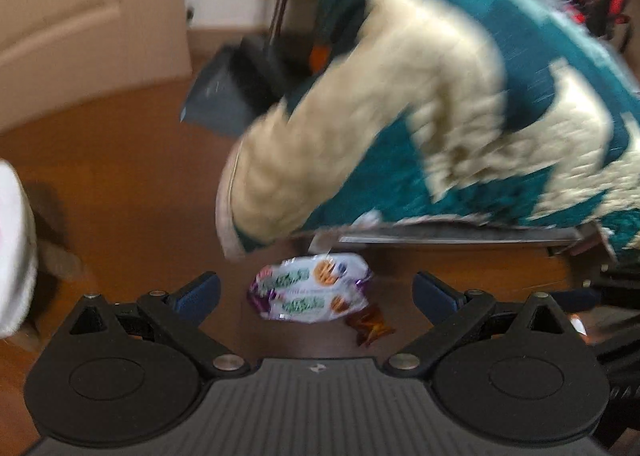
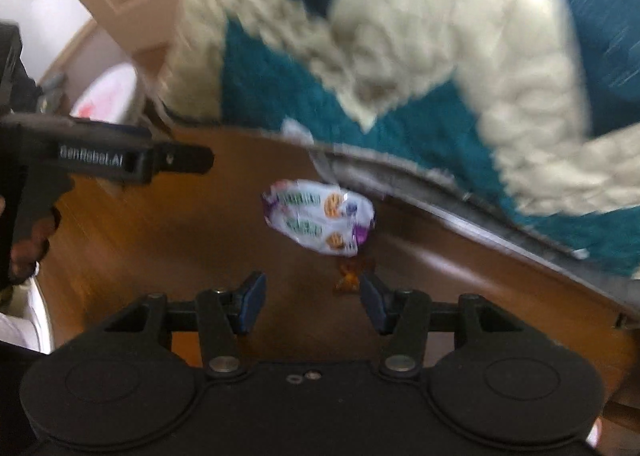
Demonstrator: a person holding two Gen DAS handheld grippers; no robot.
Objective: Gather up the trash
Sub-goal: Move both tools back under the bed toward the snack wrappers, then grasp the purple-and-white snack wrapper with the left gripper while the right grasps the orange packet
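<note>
A crumpled white snack wrapper (image 1: 310, 288) with purple edges and green print lies on the brown wooden floor, just below the edge of a bed. A small orange-brown candy wrapper (image 1: 370, 326) lies beside it. My left gripper (image 1: 316, 294) is open, its blue-padded fingers either side of the white wrapper and just short of it. In the right wrist view the white wrapper (image 2: 318, 215) is ahead of my open right gripper (image 2: 312, 302), and the small orange wrapper (image 2: 350, 276) sits close to the right fingertip (image 2: 374, 300). Nothing is held.
A teal and cream blanket (image 1: 460, 107) hangs over the bed edge (image 1: 460, 236) above the wrappers. A dark dustpan (image 1: 236, 91) stands by a beige door (image 1: 80, 15). A white bag (image 1: 14, 248) is at the left. The other gripper's body (image 2: 100, 159) shows left.
</note>
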